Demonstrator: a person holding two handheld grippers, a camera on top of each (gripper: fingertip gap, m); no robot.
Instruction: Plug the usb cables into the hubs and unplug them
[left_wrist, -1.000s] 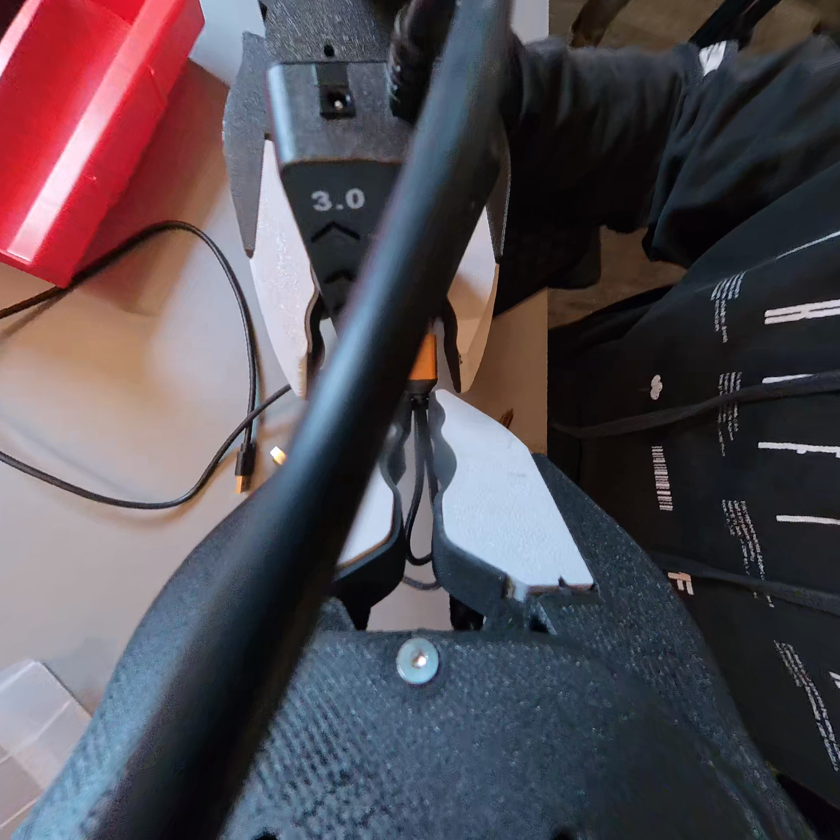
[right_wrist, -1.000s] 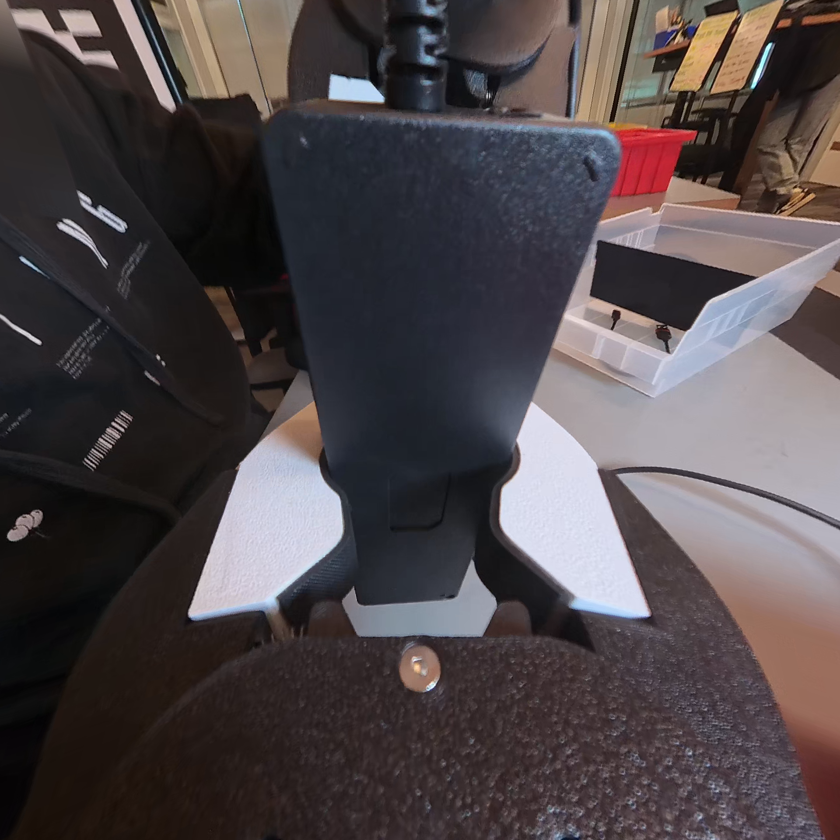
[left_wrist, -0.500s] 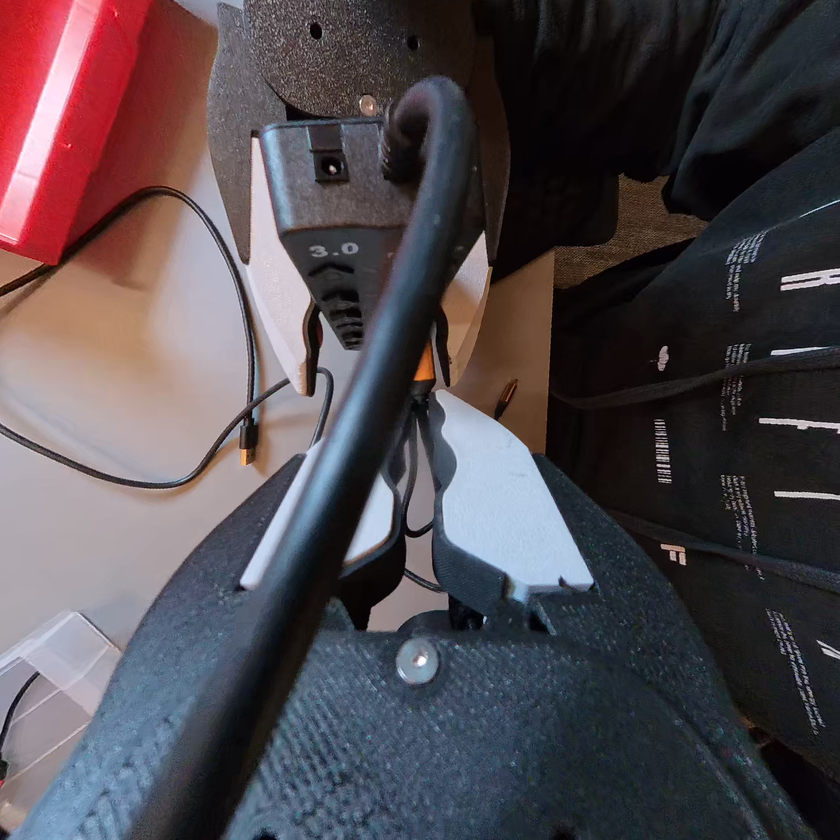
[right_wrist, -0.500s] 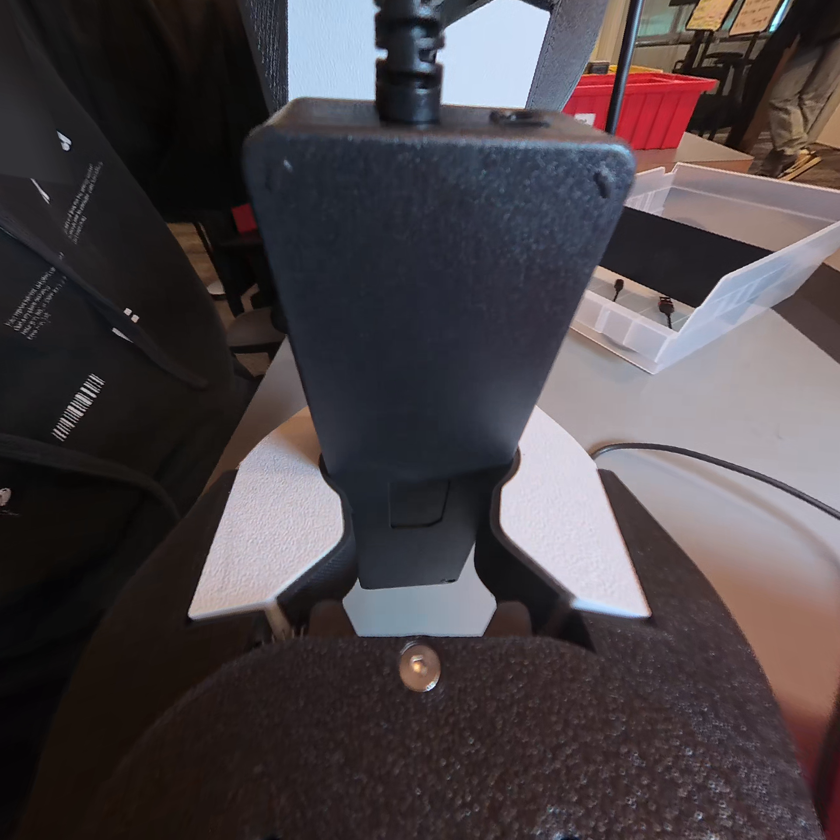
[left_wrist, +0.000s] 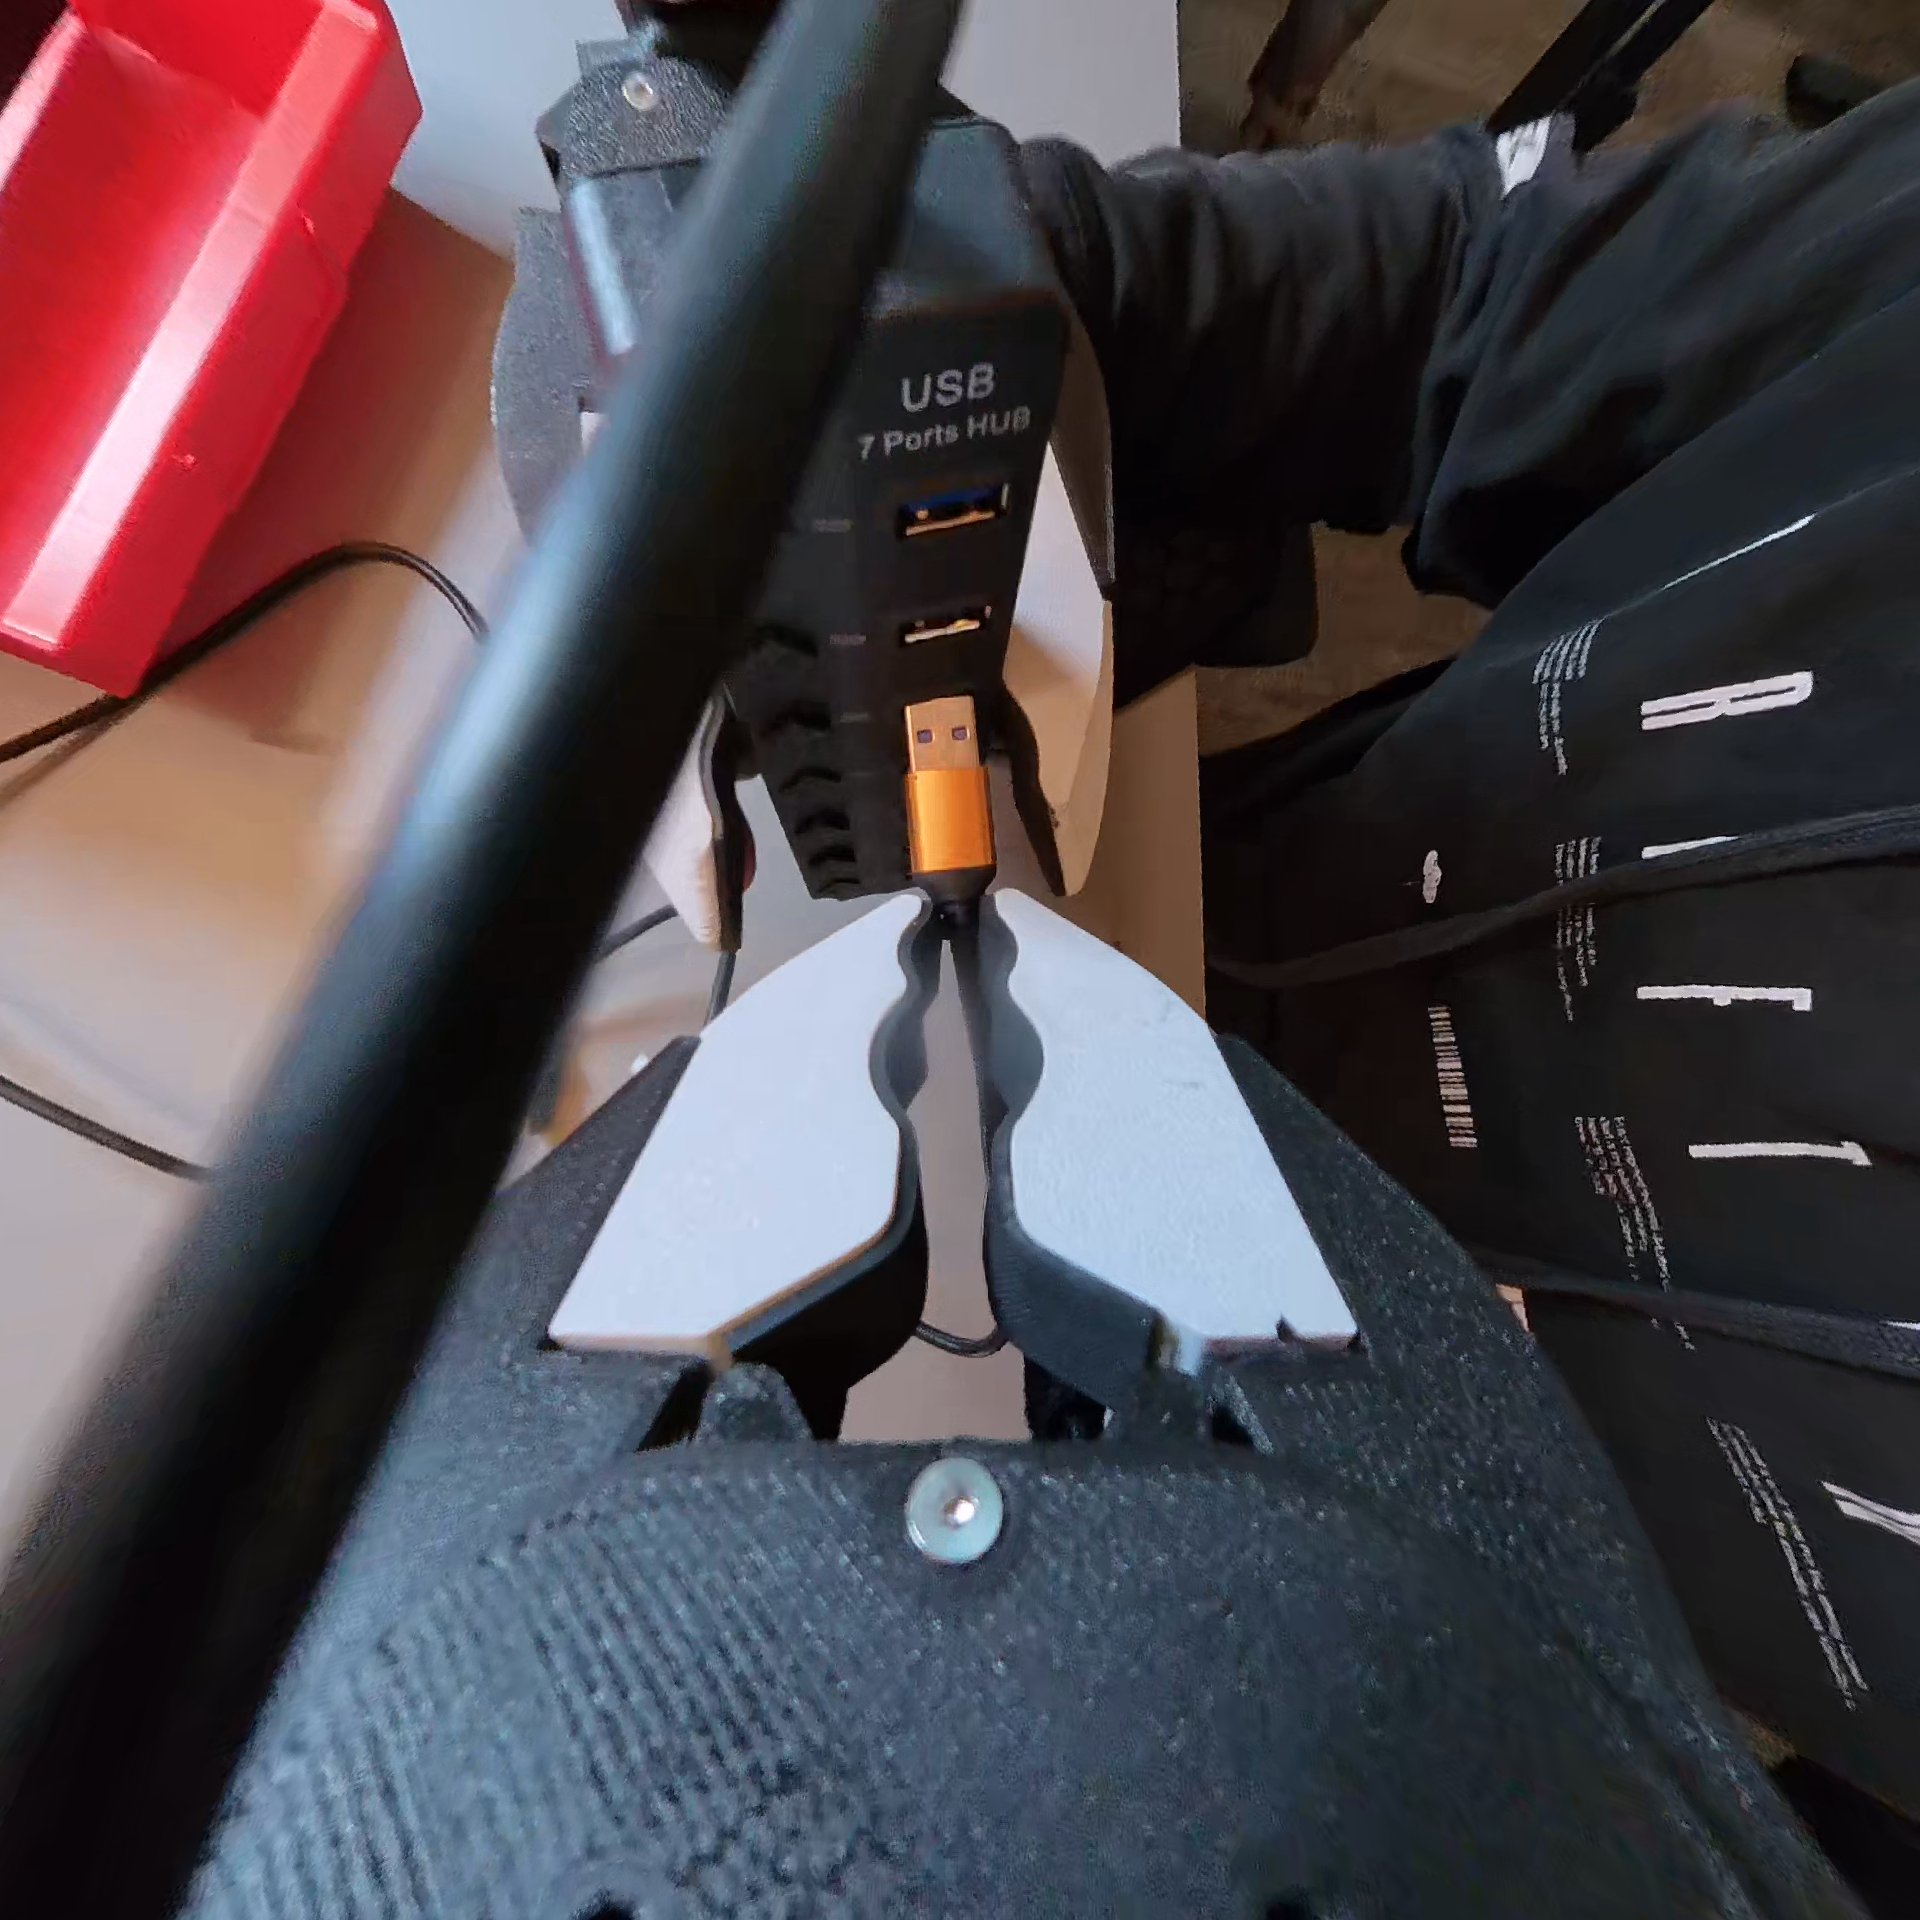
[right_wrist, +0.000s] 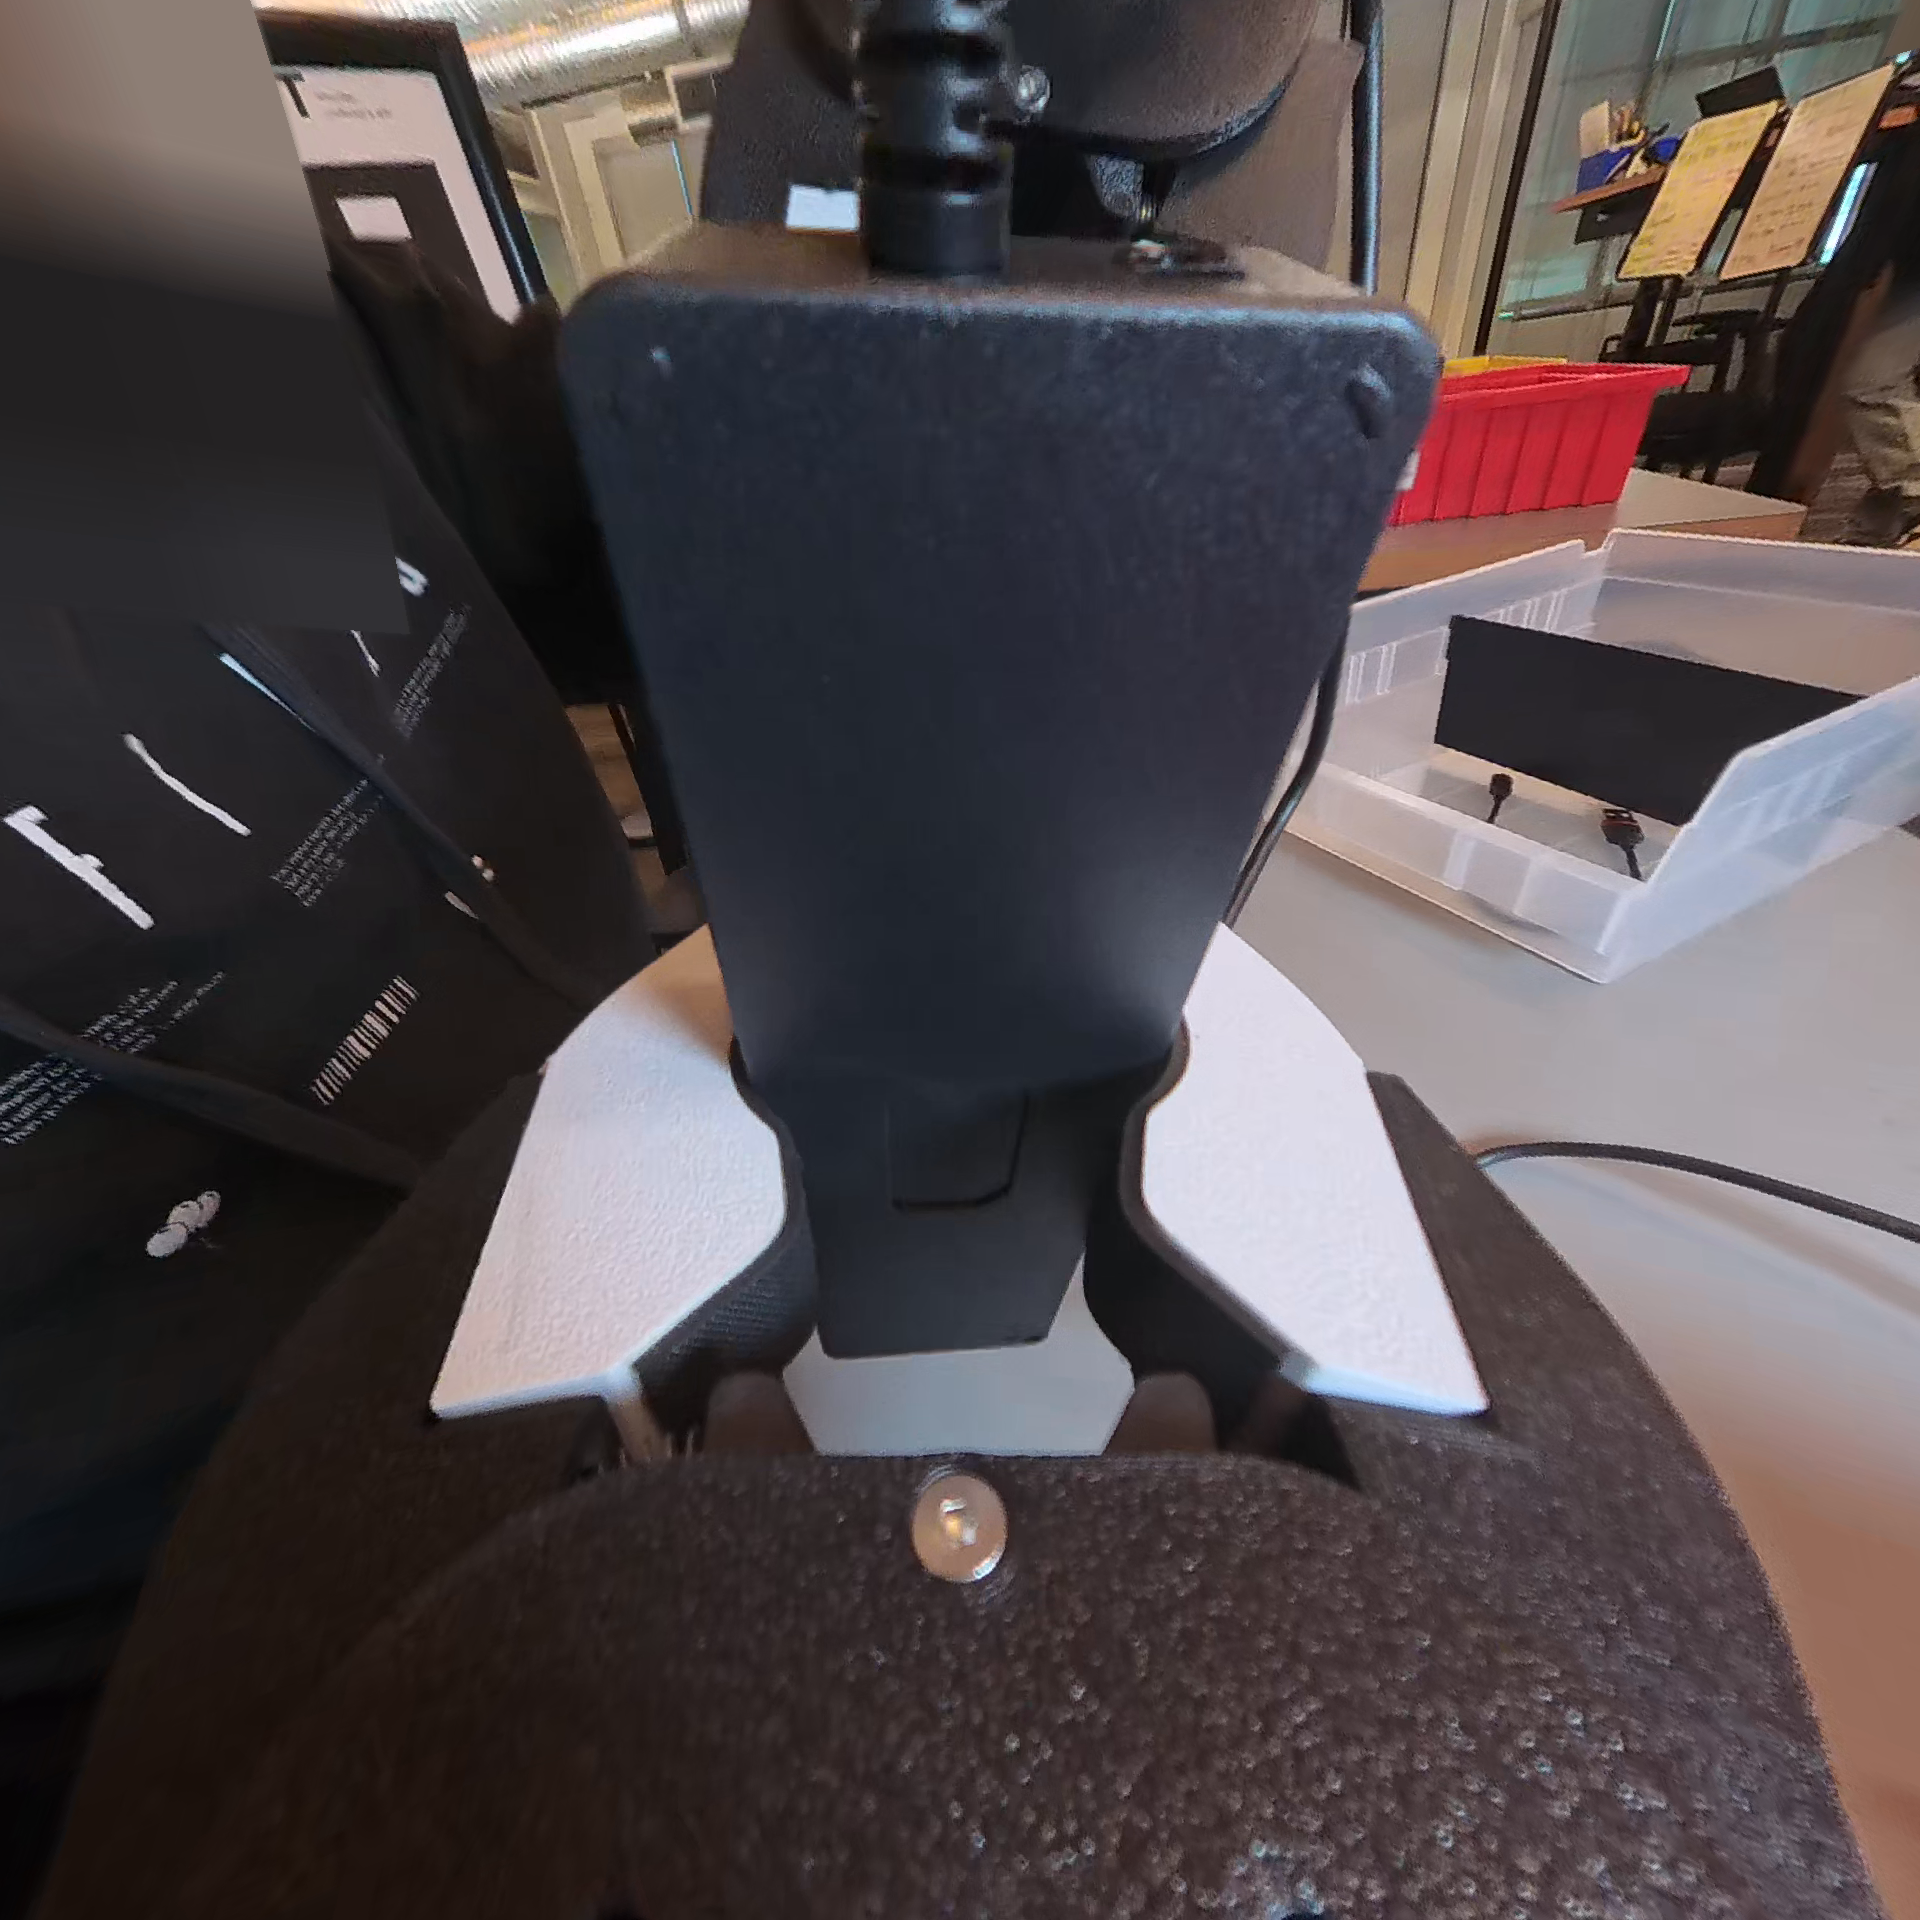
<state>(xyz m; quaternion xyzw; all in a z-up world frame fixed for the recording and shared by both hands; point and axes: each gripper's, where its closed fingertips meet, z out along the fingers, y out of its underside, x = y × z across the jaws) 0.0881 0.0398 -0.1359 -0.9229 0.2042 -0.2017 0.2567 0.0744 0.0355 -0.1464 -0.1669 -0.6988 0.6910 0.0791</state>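
Note:
In the left wrist view my left gripper (left_wrist: 951, 914) is shut on a thin black cable right behind its orange USB plug (left_wrist: 945, 805). The plug's bare metal tip lies over the face of the black USB hub (left_wrist: 935, 436), just below two empty ports. I cannot tell if the tip touches a port. The right gripper's white fingers (left_wrist: 1070, 727) hold the hub's lower end. The hub's thick black cable (left_wrist: 520, 727) crosses the foreground. In the right wrist view my right gripper (right_wrist: 956, 1195) is shut on the hub's narrow end. Only the hub's plain back (right_wrist: 956, 675) shows there.
A red bin (left_wrist: 156, 312) stands on the table at the left, with a loose black cable (left_wrist: 395, 566) beside it. A clear plastic tray (right_wrist: 1662, 914) holding a black box (right_wrist: 1621, 717) lies at the right. A person in black clothing (left_wrist: 1558, 935) stands at the table edge. Both grippers' tips are close together, under 4 cm apart.
The hub has turned from end-on to show its port face to the left camera. The orange plug, half hidden before, is now in full view with its metal tip bare.

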